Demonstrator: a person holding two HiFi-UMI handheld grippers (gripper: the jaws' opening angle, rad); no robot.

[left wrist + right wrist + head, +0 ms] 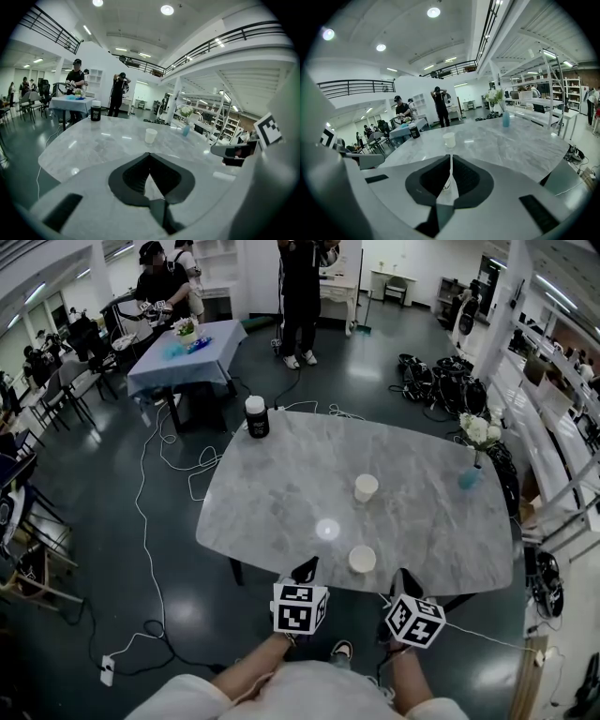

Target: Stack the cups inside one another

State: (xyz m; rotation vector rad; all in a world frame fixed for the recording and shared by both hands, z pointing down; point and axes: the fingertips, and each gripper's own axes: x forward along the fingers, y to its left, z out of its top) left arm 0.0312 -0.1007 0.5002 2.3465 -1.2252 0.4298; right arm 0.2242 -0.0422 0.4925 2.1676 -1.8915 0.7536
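The marble tabletop (281,484) has rounded corners and mostly bare stone. The near cup (362,560), white and upright, stands close to the front edge. The far cup (366,487), also white and upright, stands well apart from it toward the middle, with open marble on every side. A black jar (256,416) with a white lid sits at the far left corner. A vase (472,474) of white flowers stands at the right edge, so the middle and the left half are clear for moving. The left gripper (306,568) hangs at the front edge, just left of the near cup. In its own view its jaws meet at the tips and hold nothing. The right gripper (405,579) hangs at the same edge on the cup's other side. Its jaws are pressed together to a thin slit and are also empty. Neither gripper touches a cup. White cables (150,521) trail over the dark floor (84,521) to the left of the tabletop.
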